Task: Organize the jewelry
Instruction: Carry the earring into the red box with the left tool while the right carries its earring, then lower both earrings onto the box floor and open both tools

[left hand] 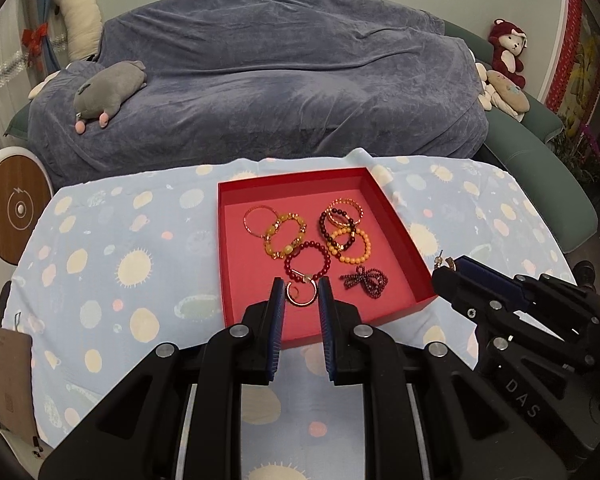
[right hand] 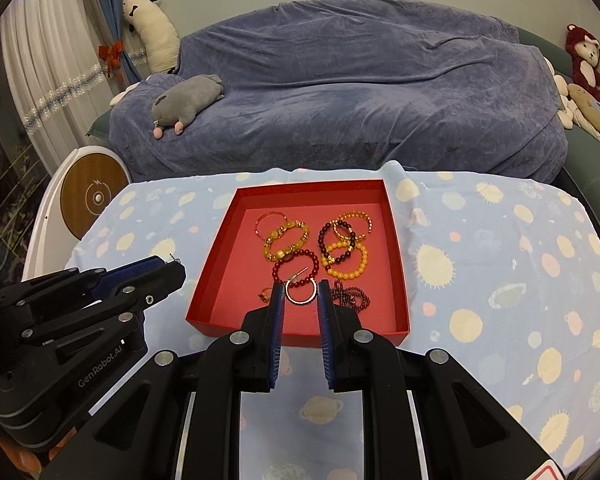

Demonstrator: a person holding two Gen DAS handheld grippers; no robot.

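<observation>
A red tray (left hand: 396, 220) (right hand: 212, 280) on the blue patterned tablecloth holds several bead bracelets: yellow (left hand: 284, 236), dark red (left hand: 309, 260), orange (left hand: 350, 246) and a dark purple strand (left hand: 365, 280). A metal hoop (left hand: 300, 294) (right hand: 300, 291) lies at the tray's near side, seen between each gripper's jaws, which stand apart without touching it. In its own view my left gripper (left hand: 301, 294) looks open; the right wrist view (right hand: 172, 266) shows its fingers close together with a small pin at the tip. My right gripper (right hand: 300, 294) likewise looks open; the left wrist view (left hand: 446, 266) shows an earring stud at its tip.
The table's cloth (left hand: 120, 264) hangs over its edges. A sofa under a blue-grey blanket (left hand: 280, 80) stands behind, with a grey plush toy (left hand: 108, 92) on it. A round wooden-faced device (left hand: 16, 208) stands at the left.
</observation>
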